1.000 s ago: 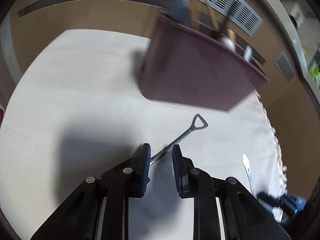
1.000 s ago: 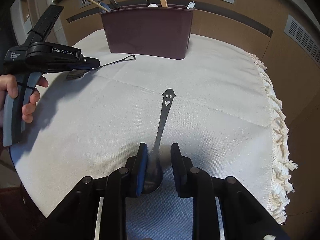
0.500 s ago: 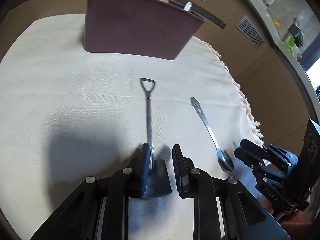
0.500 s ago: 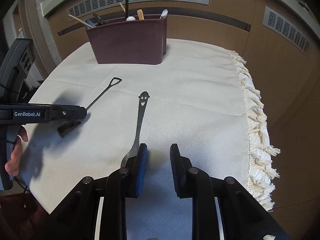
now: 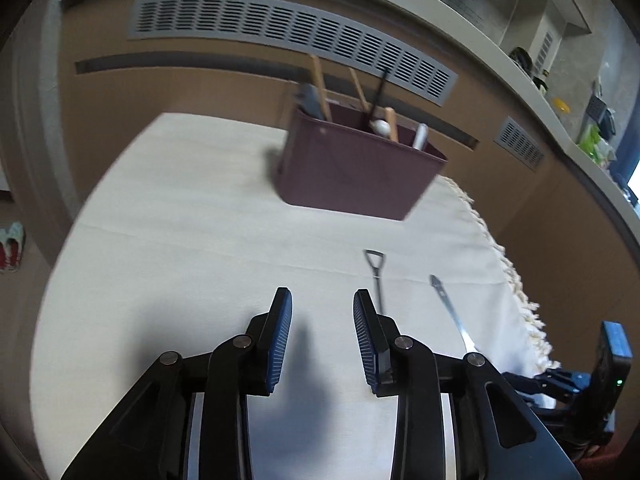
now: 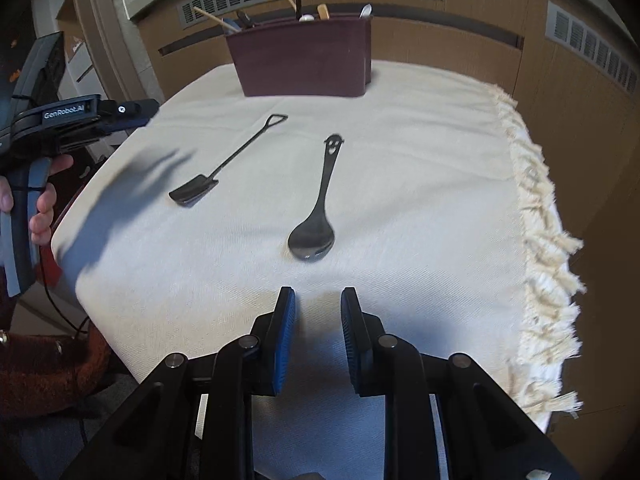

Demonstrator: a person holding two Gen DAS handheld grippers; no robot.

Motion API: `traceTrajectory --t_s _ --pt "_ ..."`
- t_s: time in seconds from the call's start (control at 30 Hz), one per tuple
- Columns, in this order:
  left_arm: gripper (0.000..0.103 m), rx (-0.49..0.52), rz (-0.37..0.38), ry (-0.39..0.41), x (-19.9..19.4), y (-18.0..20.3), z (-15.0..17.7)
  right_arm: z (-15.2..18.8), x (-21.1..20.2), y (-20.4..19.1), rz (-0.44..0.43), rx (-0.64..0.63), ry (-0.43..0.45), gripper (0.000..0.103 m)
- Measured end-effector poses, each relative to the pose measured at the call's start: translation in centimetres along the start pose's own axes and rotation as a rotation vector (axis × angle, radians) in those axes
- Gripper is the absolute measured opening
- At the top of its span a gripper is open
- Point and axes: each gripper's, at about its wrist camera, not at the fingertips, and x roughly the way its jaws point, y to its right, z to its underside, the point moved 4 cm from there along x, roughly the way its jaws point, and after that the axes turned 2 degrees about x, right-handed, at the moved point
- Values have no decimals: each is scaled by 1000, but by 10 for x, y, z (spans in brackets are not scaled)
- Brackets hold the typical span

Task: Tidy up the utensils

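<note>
A shovel-shaped metal spoon [image 6: 228,162] lies flat on the cream tablecloth [image 6: 420,184]; in the left wrist view its handle [image 5: 376,276] shows right of my fingers. A smiley-handled spoon [image 6: 320,208] lies beside it, seen also as a spoon [image 5: 450,308] in the left wrist view. My left gripper [image 5: 322,312] hovers above the cloth, jaws opening, nothing between them. My right gripper [image 6: 318,308] stands back from the spoon bowl, jaws opening and empty. The left gripper [image 6: 132,112] also shows at the table's left edge, held by a hand.
A maroon utensil caddy [image 6: 304,60] at the table's far side holds several wooden and metal utensils; the same caddy [image 5: 356,172] shows in the left wrist view. The cloth's fringe [image 6: 548,240] hangs over the right edge. A wooden wall with vents runs behind.
Both grippers let go of their spoons and drew back toward the near edge. The shovel spoon and the smiley spoon now lie loose on the cloth. The left gripper also rose.
</note>
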Motion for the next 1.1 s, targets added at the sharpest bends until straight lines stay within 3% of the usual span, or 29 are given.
traceTrajectory --t_s 0.23,0.43,0.53,0.77,0.83,0.87,0.9,1.03,1.1 --pt "34 -13 -21 -30 2 -11 20 -17 14 -14 72 -49 20 25" --pt "34 35 21 -87 7 23 48 -39 29 -19 114 -45 20 24" --pt "34 99 3 -118 17 48 58 -45 29 -16 107 -48 26 24" --pt "34 143 -16 -147 24 70 65 -60 0 -7 150 -83 145 21" --pt "34 148 -25 -153 26 70 65 -62 -6 -1 148 -73 157 16" --pt "34 148 -29 -154 26 70 65 -63 -7 1 145 -68 156 5" --pt "34 143 -36 -155 27 68 64 -61 -6 4 131 -62 138 0" --pt "34 121 -35 -149 28 64 62 -48 2 10 -6 -19 67 4" --pt "34 114 -15 -144 27 62 61 -43 3 13 -33 0 57 4"
